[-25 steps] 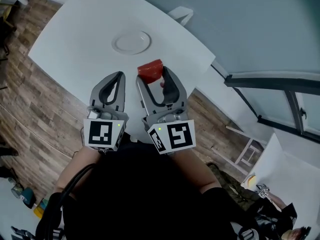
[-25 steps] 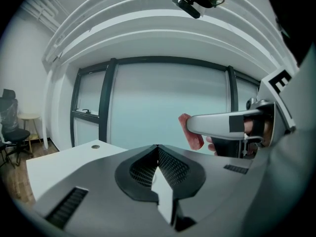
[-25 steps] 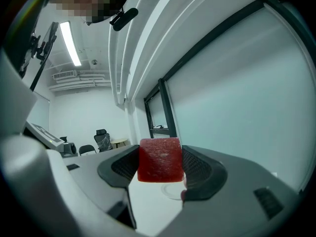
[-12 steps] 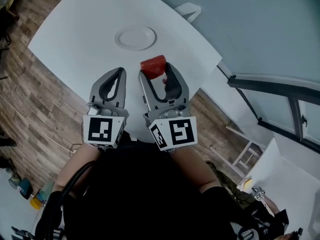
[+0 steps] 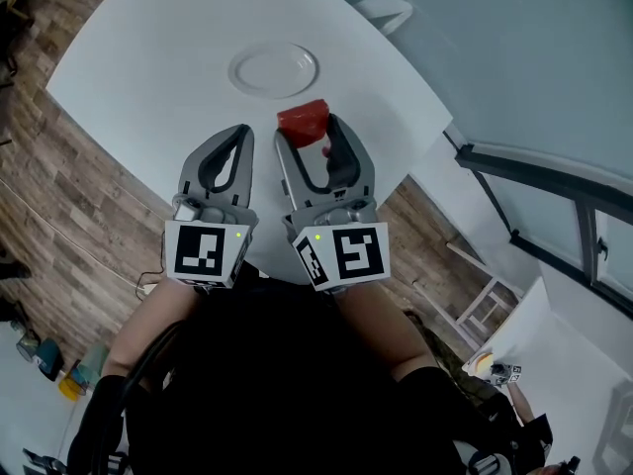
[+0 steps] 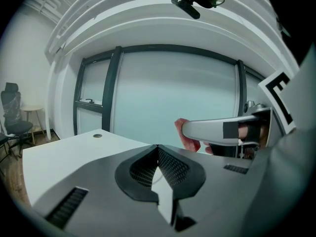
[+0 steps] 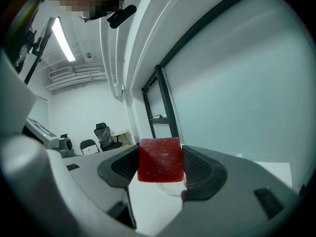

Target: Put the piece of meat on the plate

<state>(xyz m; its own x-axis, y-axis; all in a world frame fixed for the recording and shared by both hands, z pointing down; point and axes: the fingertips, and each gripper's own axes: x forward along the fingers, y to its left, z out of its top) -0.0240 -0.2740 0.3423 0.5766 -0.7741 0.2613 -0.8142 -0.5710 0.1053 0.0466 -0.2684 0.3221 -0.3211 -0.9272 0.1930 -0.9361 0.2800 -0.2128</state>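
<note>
While I held both grippers out over the white table (image 5: 148, 77), my right gripper (image 5: 309, 139) was clamped on the piece of meat (image 5: 303, 124). In the right gripper view the red block (image 7: 159, 159) sat squarely between the two dark ribbed pads (image 7: 196, 169), pressed by one on each side, with its flat face turned toward the camera. White tabletop showed below it, and I could not tell for certain whether the block touched the table.

From the head view the meat was near the plate (image 5: 274, 69) but not on it. The plate, round and white, lay farther out on the table, just beyond the tips of my right gripper. It sat apart from the meat, with a strip of bare table between them.

My left gripper (image 5: 237, 137) hung just beside the right one, on its left, and carried nothing. In the left gripper view its jaws (image 6: 158, 149) met at a point, pads together, with no object between them. That same view caught a pinkish-red edge of the meat (image 6: 181, 132) past one grey jaw of my right gripper.

Each gripper's cube with square markers faced up at me, the left one (image 5: 206, 253) and the right one (image 5: 346, 255) side by side above my forearms. Wood flooring (image 5: 59, 196) ran under the near edge of the table. Dark-framed glass panels (image 7: 232, 83) filled the background of the right gripper view, with office chairs (image 7: 101, 132) off to the left.
</note>
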